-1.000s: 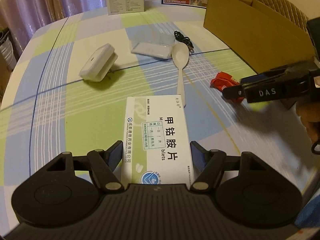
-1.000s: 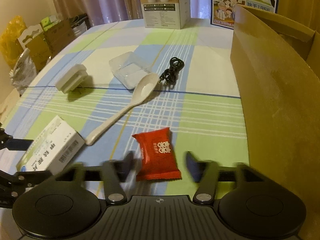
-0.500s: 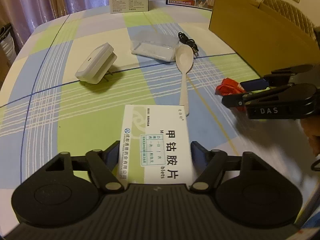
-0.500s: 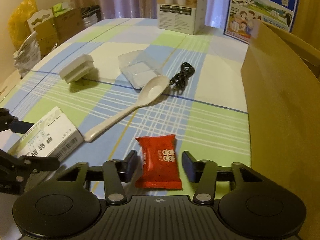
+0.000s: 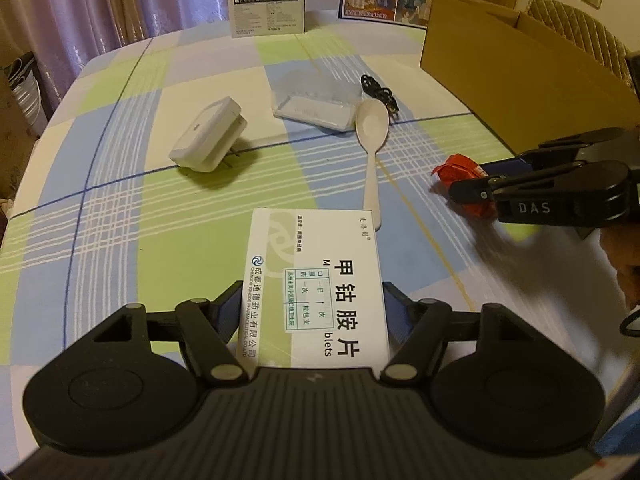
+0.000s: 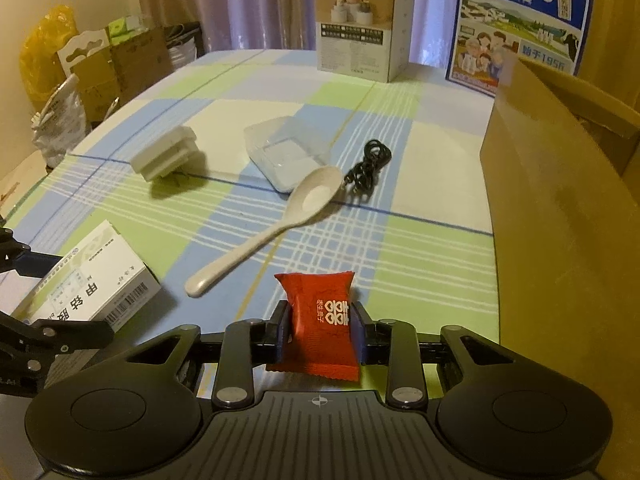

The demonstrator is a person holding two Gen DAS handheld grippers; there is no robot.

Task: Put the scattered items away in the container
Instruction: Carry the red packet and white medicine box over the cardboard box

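My left gripper [image 5: 313,308] is shut on a white medicine box [image 5: 316,280], its pads against both long sides; the box also shows in the right wrist view [image 6: 86,284]. My right gripper [image 6: 320,330] is shut on a red candy packet [image 6: 320,320], held just above the checked tablecloth; it also shows in the left wrist view [image 5: 460,174]. A white spoon [image 6: 272,232], a white plug adapter [image 6: 166,156], a clear plastic box [image 6: 286,152] and a black cable [image 6: 368,166] lie scattered further out. The cardboard box [image 6: 560,220] stands at the right.
A white product carton [image 6: 362,26] and a blue milk carton [image 6: 520,28] stand at the table's far edge. Bags and boxes [image 6: 80,76] crowd the floor beyond the left edge. A chair back [image 5: 576,28] shows behind the cardboard box.
My right gripper has closed on the red candy packet and lifted it slightly. My left gripper has closed in on the medicine box.
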